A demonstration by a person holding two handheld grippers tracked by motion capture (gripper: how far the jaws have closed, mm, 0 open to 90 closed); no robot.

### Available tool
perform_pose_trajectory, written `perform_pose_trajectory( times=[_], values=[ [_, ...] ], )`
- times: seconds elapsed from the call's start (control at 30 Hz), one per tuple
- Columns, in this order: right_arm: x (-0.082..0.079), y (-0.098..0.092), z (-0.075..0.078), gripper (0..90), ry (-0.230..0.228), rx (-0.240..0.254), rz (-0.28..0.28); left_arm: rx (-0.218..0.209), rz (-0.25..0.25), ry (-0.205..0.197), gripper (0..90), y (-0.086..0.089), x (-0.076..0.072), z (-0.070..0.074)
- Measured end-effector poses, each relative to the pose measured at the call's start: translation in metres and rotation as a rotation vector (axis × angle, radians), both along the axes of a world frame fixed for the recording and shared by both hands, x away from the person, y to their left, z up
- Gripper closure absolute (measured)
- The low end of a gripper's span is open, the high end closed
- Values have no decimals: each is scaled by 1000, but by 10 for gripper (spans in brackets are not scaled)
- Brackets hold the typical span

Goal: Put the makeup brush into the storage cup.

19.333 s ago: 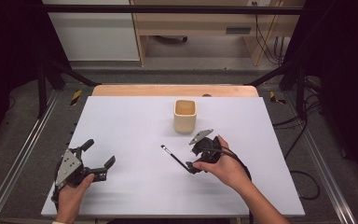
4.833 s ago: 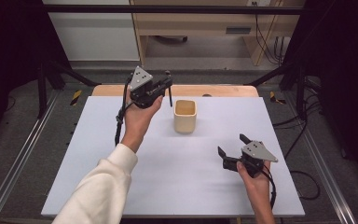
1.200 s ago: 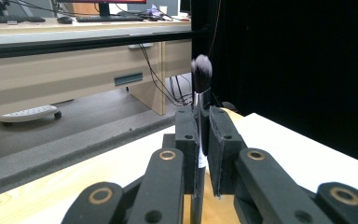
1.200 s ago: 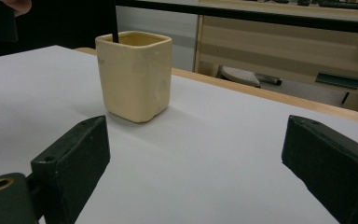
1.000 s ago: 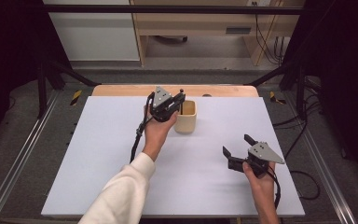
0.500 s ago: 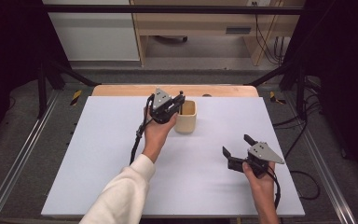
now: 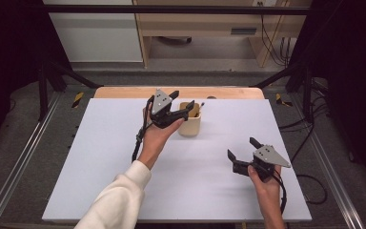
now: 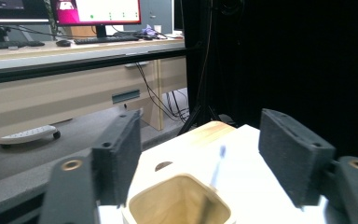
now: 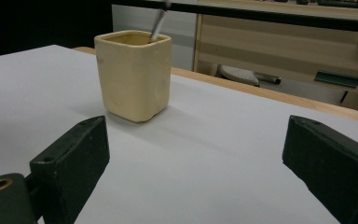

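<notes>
Cream square cup [image 7: 190,124] toward the far middle of the white desk [image 7: 100,157], pen [image 7: 200,106] standing inside. Left claw [image 7: 180,106] just above the cup, wide open, empty. Right claw [image 7: 240,149] well nearer than the cup, wide open, empty.

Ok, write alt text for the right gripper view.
A cream square cup stands on a white table with a pen sticking out of it. The right gripper frames the foreground with its two black jaws wide apart and empty.
</notes>
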State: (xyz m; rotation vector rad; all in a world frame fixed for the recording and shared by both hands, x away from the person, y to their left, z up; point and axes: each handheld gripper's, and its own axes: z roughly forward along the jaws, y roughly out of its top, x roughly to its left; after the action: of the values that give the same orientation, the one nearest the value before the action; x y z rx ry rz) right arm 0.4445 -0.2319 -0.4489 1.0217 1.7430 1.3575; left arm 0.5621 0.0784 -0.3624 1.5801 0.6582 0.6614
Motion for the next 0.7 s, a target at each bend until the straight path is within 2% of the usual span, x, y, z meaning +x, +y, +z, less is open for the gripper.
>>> perform_pose_trajectory(
  times=[0.17,0.37,0.57,0.7],
  values=[
    [0,0,0,73,0,0,-1,21,-32,-7,209,-6,-4,0],
    [0,0,0,72,1,0,-1,56,-64,7,156,-11,-8,-3],
    [0,0,0,70,0,-1,-2,49,-79,20,138,-13,-11,-6],
    [0,0,0,65,1,4,-5,63,-89,30,135,-15,-13,-9]
  ],
)
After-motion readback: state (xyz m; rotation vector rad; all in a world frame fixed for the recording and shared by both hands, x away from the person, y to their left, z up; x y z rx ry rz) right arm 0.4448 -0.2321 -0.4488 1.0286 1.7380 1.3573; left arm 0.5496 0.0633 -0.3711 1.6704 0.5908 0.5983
